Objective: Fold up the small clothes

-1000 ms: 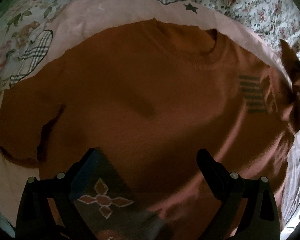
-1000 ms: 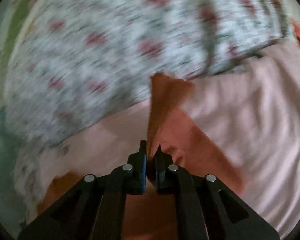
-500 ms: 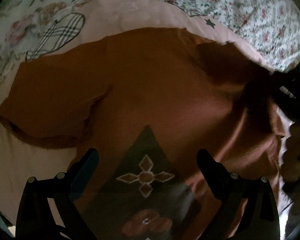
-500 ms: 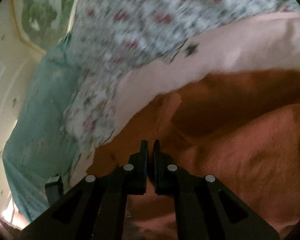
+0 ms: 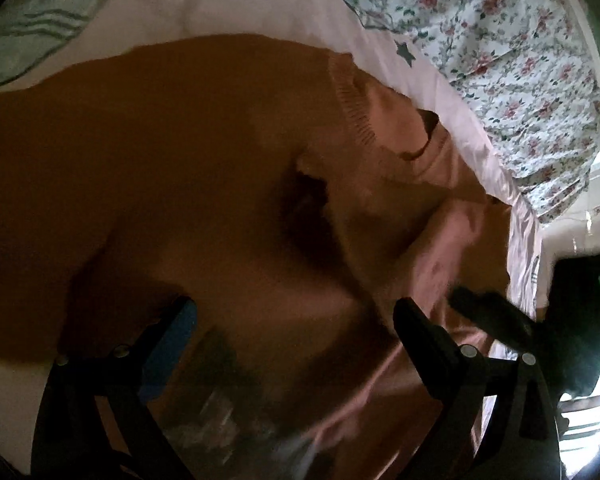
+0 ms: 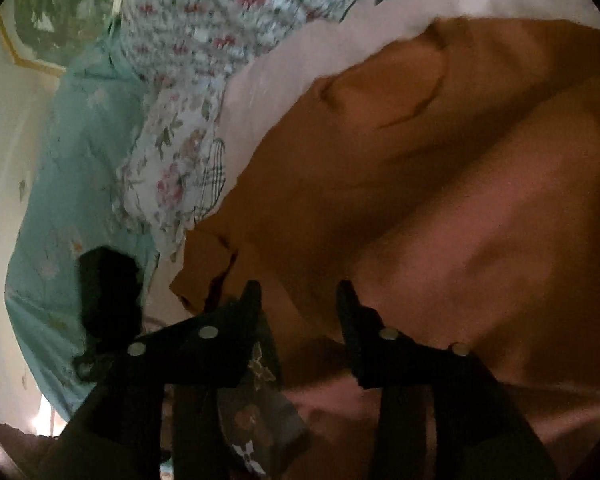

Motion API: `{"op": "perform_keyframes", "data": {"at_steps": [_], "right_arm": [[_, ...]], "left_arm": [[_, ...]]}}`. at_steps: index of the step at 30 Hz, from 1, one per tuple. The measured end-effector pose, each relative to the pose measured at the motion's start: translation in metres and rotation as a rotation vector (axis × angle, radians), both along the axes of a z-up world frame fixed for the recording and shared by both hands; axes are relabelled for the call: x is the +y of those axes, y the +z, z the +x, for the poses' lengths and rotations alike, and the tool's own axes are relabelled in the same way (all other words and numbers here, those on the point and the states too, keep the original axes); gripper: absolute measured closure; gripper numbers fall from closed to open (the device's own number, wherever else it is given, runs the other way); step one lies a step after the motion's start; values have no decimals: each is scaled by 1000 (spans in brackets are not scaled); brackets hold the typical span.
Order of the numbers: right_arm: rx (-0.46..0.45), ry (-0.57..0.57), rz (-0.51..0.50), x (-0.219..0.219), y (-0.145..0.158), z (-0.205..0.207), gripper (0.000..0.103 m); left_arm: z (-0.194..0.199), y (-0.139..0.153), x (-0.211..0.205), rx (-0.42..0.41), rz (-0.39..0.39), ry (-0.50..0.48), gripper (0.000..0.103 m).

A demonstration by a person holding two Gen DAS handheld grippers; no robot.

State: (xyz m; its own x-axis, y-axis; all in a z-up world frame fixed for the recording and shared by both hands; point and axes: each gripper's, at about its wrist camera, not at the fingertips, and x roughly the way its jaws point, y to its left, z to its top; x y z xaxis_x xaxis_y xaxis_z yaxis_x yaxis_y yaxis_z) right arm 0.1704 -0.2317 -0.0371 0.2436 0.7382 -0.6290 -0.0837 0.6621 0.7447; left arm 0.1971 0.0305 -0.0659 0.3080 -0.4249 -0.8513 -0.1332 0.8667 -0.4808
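In the left wrist view, the pink sheet [image 5: 452, 92] shows as a narrow band along the top and right of the frame, with the floral bedspread [image 5: 512, 60] beyond it at upper right. The orange sweater [image 5: 180, 168] fills the centre, lying on the sheet just ahead of the left gripper [image 5: 294, 320], whose jaws stand wide apart and empty. The sweater's ribbed collar sits toward upper right and a sleeve is folded across its body; the right gripper [image 6: 300, 300], jaws parted and holding nothing, hovers over the sweater's lower centre.
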Motion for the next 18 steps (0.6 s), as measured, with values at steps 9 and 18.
{"op": "perform_keyframes", "data": {"at_steps": [9, 18], "right_arm": [[5, -174, -39, -64, 19, -23, 61], [-29, -272, -81, -110, 34, -40, 61]], "left_arm": [[59, -8, -38, -60, 70, -130, 88], [-2, 34, 7, -266, 101, -40, 99]]}}
